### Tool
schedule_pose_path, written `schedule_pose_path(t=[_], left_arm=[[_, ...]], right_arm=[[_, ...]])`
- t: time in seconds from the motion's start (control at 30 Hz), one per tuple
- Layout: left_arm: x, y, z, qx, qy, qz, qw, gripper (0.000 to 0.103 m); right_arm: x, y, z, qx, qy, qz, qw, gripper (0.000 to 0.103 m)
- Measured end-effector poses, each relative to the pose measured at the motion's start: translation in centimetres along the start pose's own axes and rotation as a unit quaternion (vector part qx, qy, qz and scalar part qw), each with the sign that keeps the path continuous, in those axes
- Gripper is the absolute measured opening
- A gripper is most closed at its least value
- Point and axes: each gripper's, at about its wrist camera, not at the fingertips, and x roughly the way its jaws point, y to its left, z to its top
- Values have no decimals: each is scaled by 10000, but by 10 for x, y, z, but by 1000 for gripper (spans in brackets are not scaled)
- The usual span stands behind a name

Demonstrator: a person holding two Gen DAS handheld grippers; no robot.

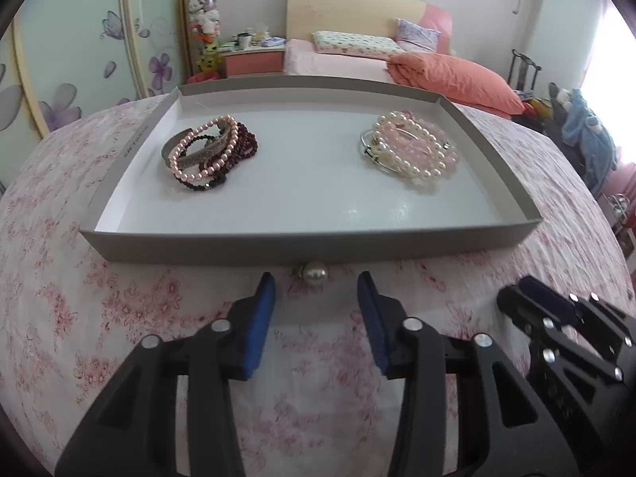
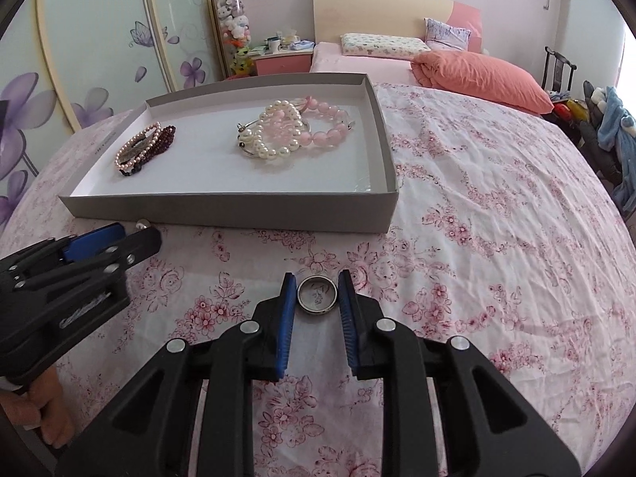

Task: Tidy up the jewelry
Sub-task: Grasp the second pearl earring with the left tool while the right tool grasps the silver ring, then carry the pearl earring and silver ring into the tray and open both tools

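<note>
Silver ring [image 2: 317, 294] lying flat on the floral bedspread [image 2: 497, 206], between the blue pads of the right gripper [image 2: 317, 284]. The jaws stand narrow, each pad just beside the ring's outer edge; whether the pads press on it cannot be told. Pearl earring [image 1: 314, 272] lying on the bedspread against the near wall of the grey tray [image 1: 302, 244], just beyond the tips of the left gripper [image 1: 316, 286]. Its jaws stand moderately apart with nothing between the pads. In the right wrist view the left gripper enters from the left edge, its tip beside the same earring [image 2: 142, 224], with part of a hand [image 2: 43, 417] below it.

Inside the tray, white-floored and shallow: far left, a dark bracelet pile [image 1: 210, 153] of pink pearl, maroon bead, black bead and metal cuff pieces; right, a pale bracelet pile [image 1: 411, 149] of white pearl, pink bead and thin silver bangles. The two piles lie well apart.

Beyond the tray, an orange duvet [image 2: 485, 75] and pillows at the headboard.
</note>
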Motion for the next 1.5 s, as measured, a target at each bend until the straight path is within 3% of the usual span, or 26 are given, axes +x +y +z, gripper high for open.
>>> schedule_pose_path(t=[0.23, 0.53, 0.67, 1.1, 1.5], left_arm=[[3, -7, 2, 80, -67, 278, 9996, 16], [5, -11, 3, 190, -60, 372, 9991, 16], [4, -7, 3, 195, -67, 240, 9995, 14], [-18, 74, -20, 193, -67, 373, 9991, 15], [-19, 76, -21, 248, -64, 346, 9991, 15]], right_arm=[[-1, -2, 0, 7, 0, 71, 10000, 23], [-1, 1, 0, -72, 9, 2, 10000, 23], [-1, 3, 0, -88, 10, -21, 10000, 23], [6, 45, 3, -415, 37, 179, 9990, 23], [6, 50, 3, -431, 44, 196, 9989, 23]])
